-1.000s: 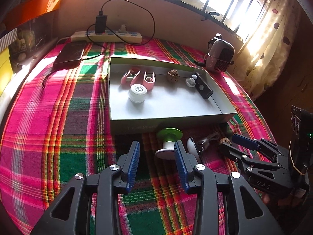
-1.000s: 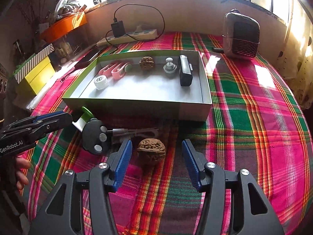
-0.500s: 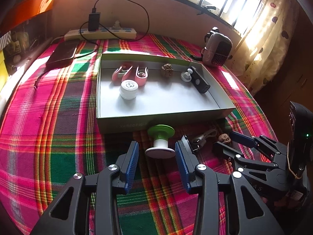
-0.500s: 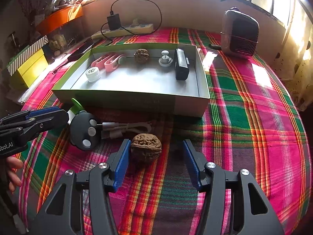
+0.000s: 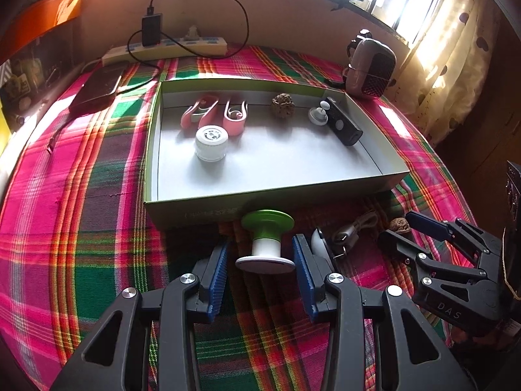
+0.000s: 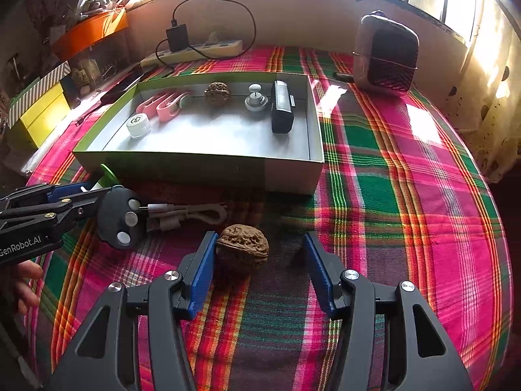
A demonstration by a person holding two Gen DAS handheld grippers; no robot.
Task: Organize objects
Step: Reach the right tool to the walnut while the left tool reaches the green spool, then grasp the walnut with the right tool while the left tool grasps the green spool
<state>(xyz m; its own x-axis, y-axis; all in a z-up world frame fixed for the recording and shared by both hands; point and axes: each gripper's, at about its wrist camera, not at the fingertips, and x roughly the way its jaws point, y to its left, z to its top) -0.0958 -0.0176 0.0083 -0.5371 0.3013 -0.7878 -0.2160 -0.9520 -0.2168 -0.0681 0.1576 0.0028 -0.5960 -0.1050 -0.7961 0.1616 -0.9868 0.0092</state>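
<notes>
A green-and-white spool (image 5: 265,244) lies on the plaid cloth just in front of the shallow green box (image 5: 195,210). My left gripper (image 5: 260,254) is open around it, with a gap at the left pad. A brown walnut (image 6: 242,247) rests between the fingers of my right gripper (image 6: 259,244), which is open. The left pad touches the walnut and the right pad stands clear. The box (image 6: 195,169) holds two pink clips (image 5: 211,114), a white cap (image 5: 211,142), a walnut (image 5: 282,105), a white knob (image 5: 319,114) and a black device (image 5: 343,124).
A black round piece with three white buttons (image 6: 120,216) and a white cable (image 6: 189,213) lie between the grippers. A small heater (image 6: 386,53) stands back right. A power strip with charger (image 5: 169,50) and a dark slab (image 5: 97,89) lie at the back left. A person's fingers (image 6: 22,280) show at left.
My left gripper has moved forward and down, so the spool now sits between its fingers. The right gripper has crept forward until the walnut lies between its fingers, against the left pad.
</notes>
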